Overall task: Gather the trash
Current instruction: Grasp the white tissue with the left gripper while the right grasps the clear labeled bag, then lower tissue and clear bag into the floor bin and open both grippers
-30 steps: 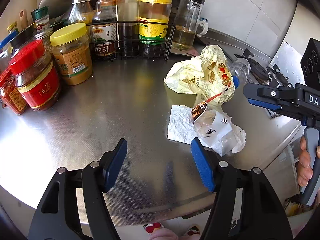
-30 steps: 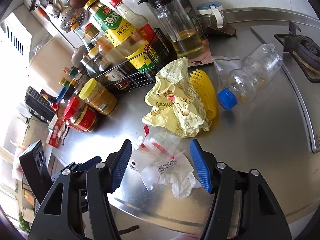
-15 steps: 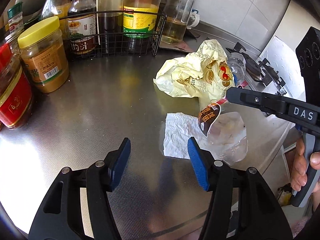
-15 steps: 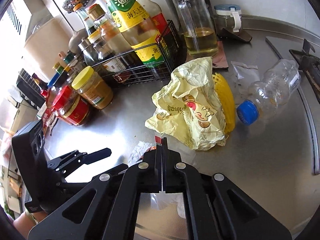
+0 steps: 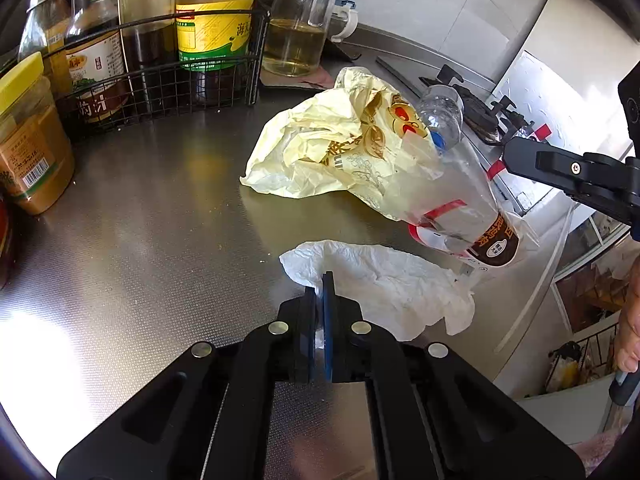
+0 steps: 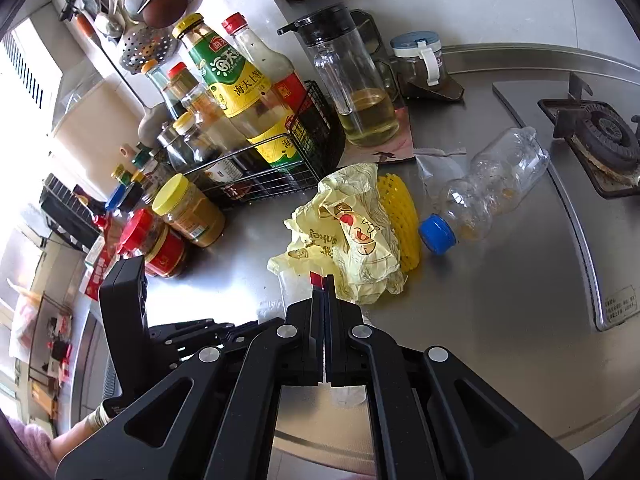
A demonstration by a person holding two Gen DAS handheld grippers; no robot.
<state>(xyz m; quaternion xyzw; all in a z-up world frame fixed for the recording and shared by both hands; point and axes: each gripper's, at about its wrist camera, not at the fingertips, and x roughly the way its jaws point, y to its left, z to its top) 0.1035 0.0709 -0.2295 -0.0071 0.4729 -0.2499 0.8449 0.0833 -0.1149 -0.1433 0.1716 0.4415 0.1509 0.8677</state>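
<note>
My left gripper (image 5: 319, 284) has its jaws closing, and the blue pads pinch the near edge of a crumpled white tissue (image 5: 392, 288) lying on the steel counter (image 5: 160, 220). My right gripper (image 6: 325, 286) is shut on the red-striped top of a clear plastic bag (image 5: 460, 208). The bag hangs from the right gripper's tip (image 5: 507, 156), just above the tissue. Behind them lie a crumpled yellow bag (image 6: 352, 236), a yellow mesh sleeve (image 6: 406, 216) and an empty clear bottle with a blue cap (image 6: 488, 192).
A black wire rack (image 5: 160, 76) of sauce bottles stands at the back, with a yellow-lidded jar (image 5: 28, 148) to its left and a glass oil jug (image 6: 360, 96) to its right. A gas burner (image 6: 600, 136) sits at the far right. The counter edge runs close below the grippers.
The left gripper moved forward to the tissue and shut on its edge. The right gripper shut on the clear bag and lifted it off the counter.
</note>
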